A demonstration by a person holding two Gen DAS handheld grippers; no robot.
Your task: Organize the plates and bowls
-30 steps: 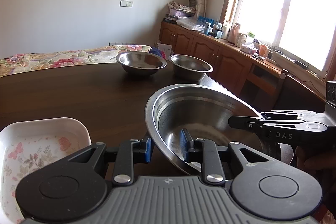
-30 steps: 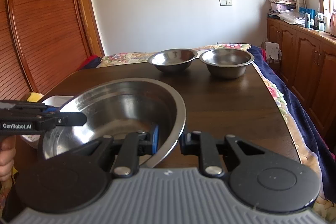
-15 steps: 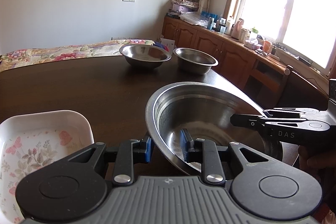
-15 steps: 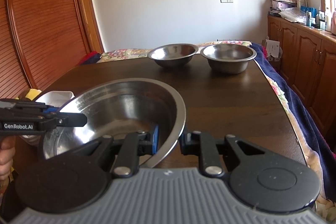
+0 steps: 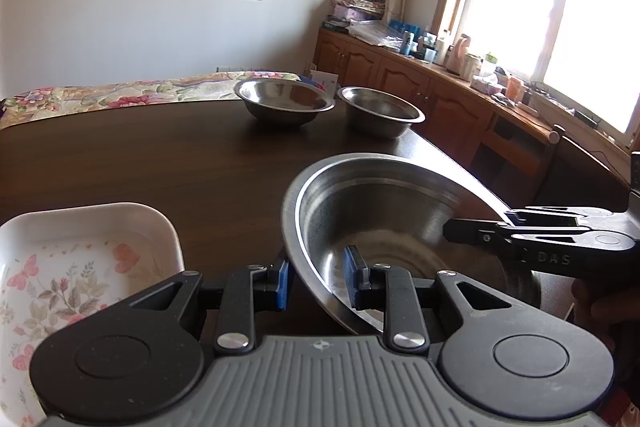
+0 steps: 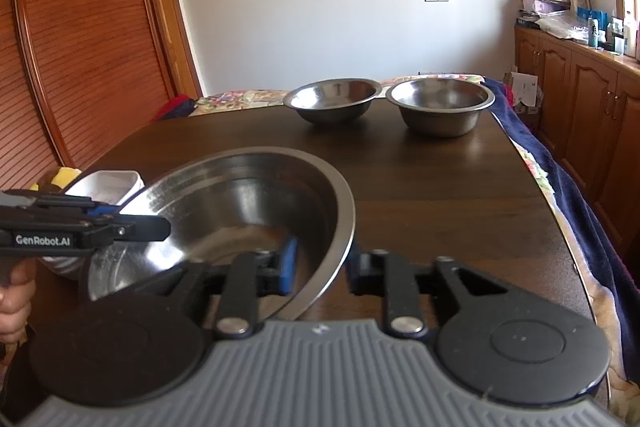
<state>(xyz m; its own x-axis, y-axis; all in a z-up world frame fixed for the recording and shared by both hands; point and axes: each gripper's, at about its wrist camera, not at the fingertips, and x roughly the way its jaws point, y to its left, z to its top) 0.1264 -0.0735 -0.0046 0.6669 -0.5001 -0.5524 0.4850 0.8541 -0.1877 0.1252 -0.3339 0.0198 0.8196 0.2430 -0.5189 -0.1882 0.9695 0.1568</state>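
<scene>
Both claws clamp one large steel bowl (image 5: 384,227) by opposite sides of its rim: the left claw (image 5: 316,285) pinches the near-left edge, the right claw (image 6: 320,267) the other side. Sharing the load this way likely steadies a wide, slippery bowl, which hangs tilted just above the tabletop (image 5: 160,155). Two smaller bowls (image 6: 332,99) sit side by side at the far end, probably the stacking spot. A flowered tray (image 5: 76,267) rests near the left claw.
</scene>
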